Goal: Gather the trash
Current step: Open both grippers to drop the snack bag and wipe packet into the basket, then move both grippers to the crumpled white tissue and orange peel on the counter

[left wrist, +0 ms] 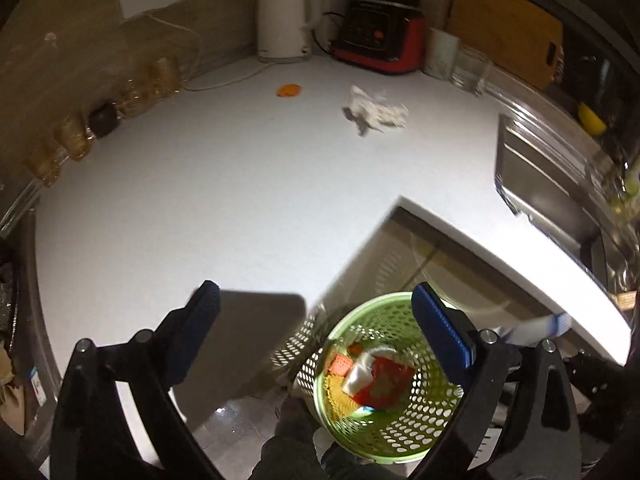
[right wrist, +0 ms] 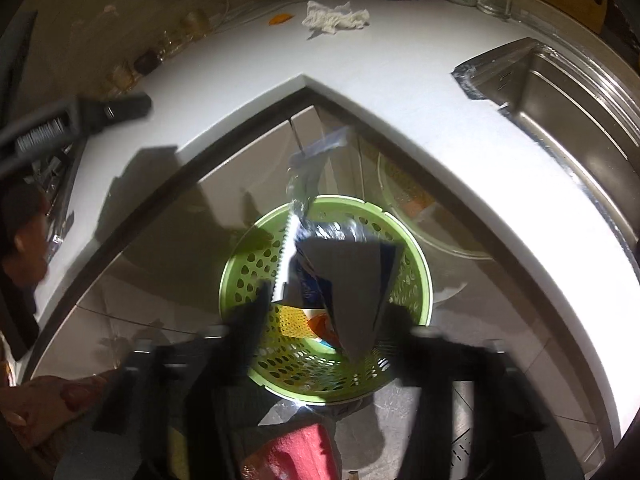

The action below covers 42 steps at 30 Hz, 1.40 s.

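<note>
A green perforated trash basket [left wrist: 400,436] stands on the floor below the white counter's inner corner, with colourful wrappers inside; it also shows in the right wrist view [right wrist: 256,264]. My left gripper [left wrist: 316,328] is open and empty above the counter edge and basket. My right gripper [right wrist: 328,312] is blurred above the basket; a silver and blue foil wrapper [right wrist: 344,280] hangs between its fingers over the basket. A crumpled white tissue [left wrist: 376,110] [right wrist: 334,18] and an orange peel [left wrist: 289,90] [right wrist: 279,19] lie far back on the counter.
A white kettle [left wrist: 282,16], a red and black appliance [left wrist: 380,36], a cup and a glass [left wrist: 472,70] stand along the back wall. Glass jars [left wrist: 132,92] line the left wall. A steel sink [right wrist: 560,92] is at the right.
</note>
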Tool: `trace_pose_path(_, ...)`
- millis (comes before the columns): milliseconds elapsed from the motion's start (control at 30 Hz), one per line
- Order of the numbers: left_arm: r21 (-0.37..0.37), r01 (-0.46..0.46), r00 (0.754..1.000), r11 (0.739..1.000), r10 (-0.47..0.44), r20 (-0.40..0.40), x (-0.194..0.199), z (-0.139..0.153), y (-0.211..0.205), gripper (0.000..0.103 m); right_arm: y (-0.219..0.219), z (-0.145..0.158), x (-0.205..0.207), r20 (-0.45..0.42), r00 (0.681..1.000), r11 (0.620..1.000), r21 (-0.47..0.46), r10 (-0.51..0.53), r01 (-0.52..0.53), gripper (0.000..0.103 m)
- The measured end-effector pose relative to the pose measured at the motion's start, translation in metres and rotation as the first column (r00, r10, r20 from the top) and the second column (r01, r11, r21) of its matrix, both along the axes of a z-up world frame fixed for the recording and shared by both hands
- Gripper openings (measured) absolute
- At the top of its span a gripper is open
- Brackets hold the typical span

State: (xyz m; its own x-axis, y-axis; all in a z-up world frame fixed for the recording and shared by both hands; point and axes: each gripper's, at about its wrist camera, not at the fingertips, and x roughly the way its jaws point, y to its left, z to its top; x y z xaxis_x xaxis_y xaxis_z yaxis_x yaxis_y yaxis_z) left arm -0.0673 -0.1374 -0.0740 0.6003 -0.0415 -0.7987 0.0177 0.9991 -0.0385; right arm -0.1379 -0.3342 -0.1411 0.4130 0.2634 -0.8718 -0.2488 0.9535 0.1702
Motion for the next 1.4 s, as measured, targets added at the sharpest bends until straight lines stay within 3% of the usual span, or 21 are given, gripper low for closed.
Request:
trace_pose_path(167, -0.042, -0.050, 0.999, 0.998, 0.049, -0.020, 0.021, 0.005, 0.040, 0.092, 0.013, -0.001, 0.012, -0.003, 1.000, 1.000, -0.029, 0.001, -0.001, 0.092)
trace_pose_path(333, -0.052, -0.047, 0.999, 0.998, 0.046, -0.015, 0.043, 0.005, 0.056, 0.092, 0.017, 0.028, 0.038, 0.072, 0.997, 1.000, 0.002, -0.031, 0.031, 0.096)
trace_pose_path(567, -0.055, 0.030, 0.999, 0.998, -0.029, 0.031, 0.097, 0.016, 0.067, 0.093, 0.030, 0.069, 0.111, 0.186, 0.979, 0.997, 0.011, -0.080, 0.079, 0.100)
trace_pose_path(733, -0.054, 0.067, 0.997, 0.996, -0.064, 0.053, 0.145, 0.016, 0.070, 0.094, 0.043, 0.081, 0.166, 0.224, 0.970, 0.995, 0.014, -0.099, 0.099, 0.100)
trace_pose_path(967, -0.095, 0.080, 0.996, 0.992, -0.075, 0.056, 0.209, 0.008, 0.080, 0.094, 0.060, 0.075, 0.234, 0.212, 0.970, 0.993, 0.034, -0.121, 0.116, 0.100)
trace_pose_path(1400, -0.100, 0.156, 0.988, 0.983, -0.155, 0.012, 0.295, -0.029, 0.088, 0.095, 0.087, 0.030, 0.340, 0.124, 0.978, 0.984, -0.042, -0.166, 0.172, 0.100)
